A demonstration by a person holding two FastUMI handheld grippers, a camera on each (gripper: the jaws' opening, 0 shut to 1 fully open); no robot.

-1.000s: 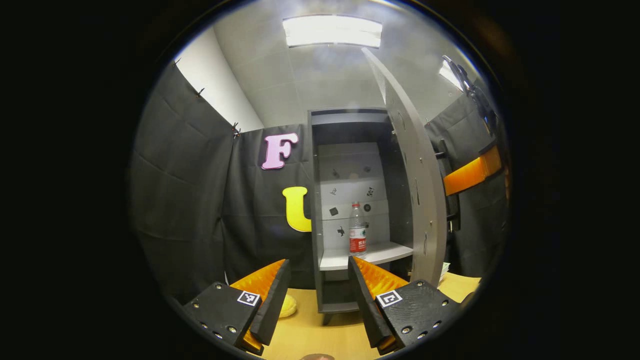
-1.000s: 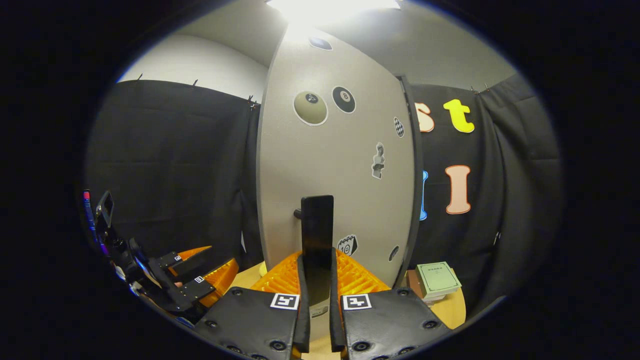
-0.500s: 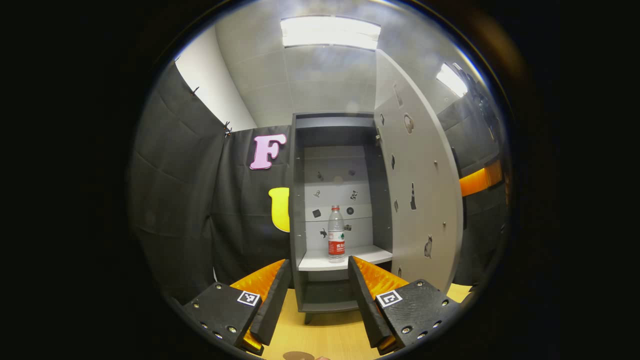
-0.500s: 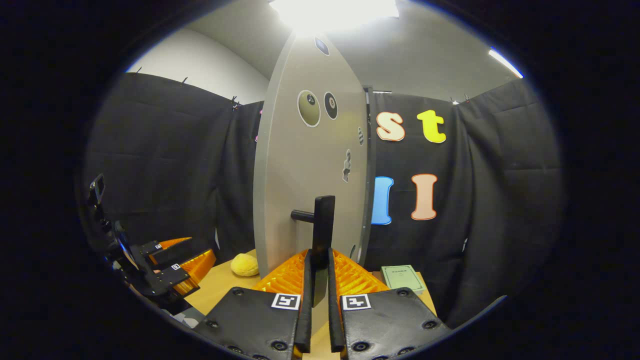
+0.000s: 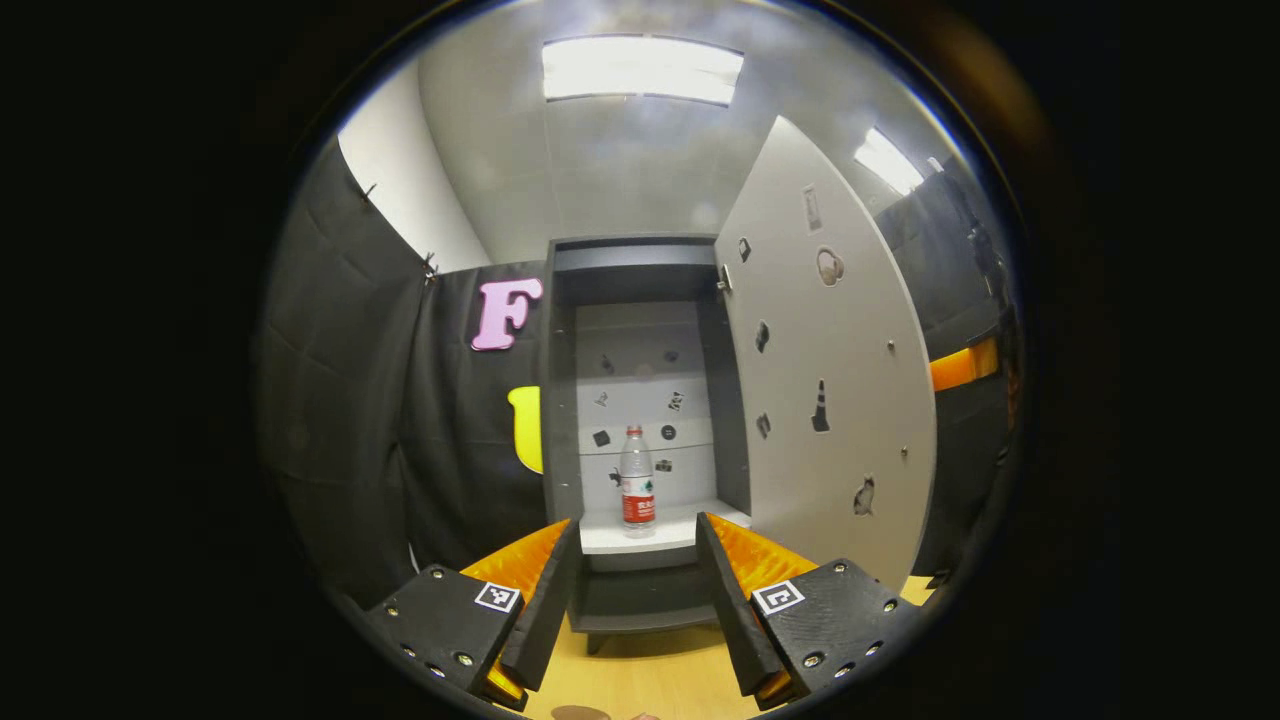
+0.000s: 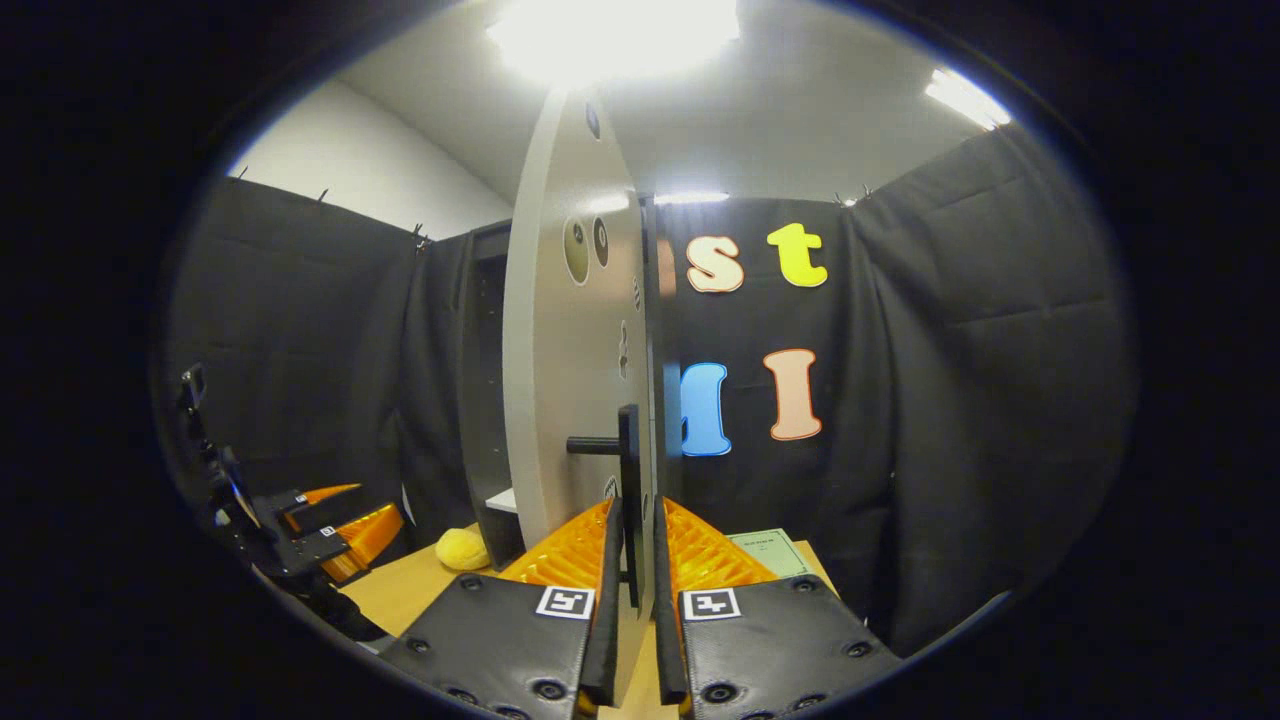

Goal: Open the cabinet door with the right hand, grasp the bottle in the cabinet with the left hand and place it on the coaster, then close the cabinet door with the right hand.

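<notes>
Starting nearest the lens in the right gripper view, the right gripper (image 6: 632,560) has its two fingers drawn in narrow on the black bar handle (image 6: 629,470) of the cabinet door (image 6: 565,400), one finger on each side of the bar and pressing it. The handle stands off the door's outer face on a short peg. Left of the door, low down, the left gripper (image 6: 335,515) hangs over the wooden table (image 6: 400,590), and a yellow soft thing (image 6: 462,549) lies on the table between that gripper and the door. Right of the door a green booklet (image 6: 765,551) lies flat on the table. The door itself is seen almost edge-on, swung well out from the cabinet (image 6: 485,400).

In the left gripper view, the left gripper (image 5: 635,585) is spread wide and holds nothing, its fingers (image 5: 540,600) pointing at the open cabinet (image 5: 560,400) across a strip of table (image 5: 650,680). The door (image 5: 830,380) stands open on the cabinet's right side, its inner face dotted with small stickers. Deeper in, the bottle (image 5: 636,480) stands upright on the cabinet's pale shelf (image 5: 690,525), clear with a red label, near the sticker-marked back panel. The coaster cannot be made out for certain.
</notes>
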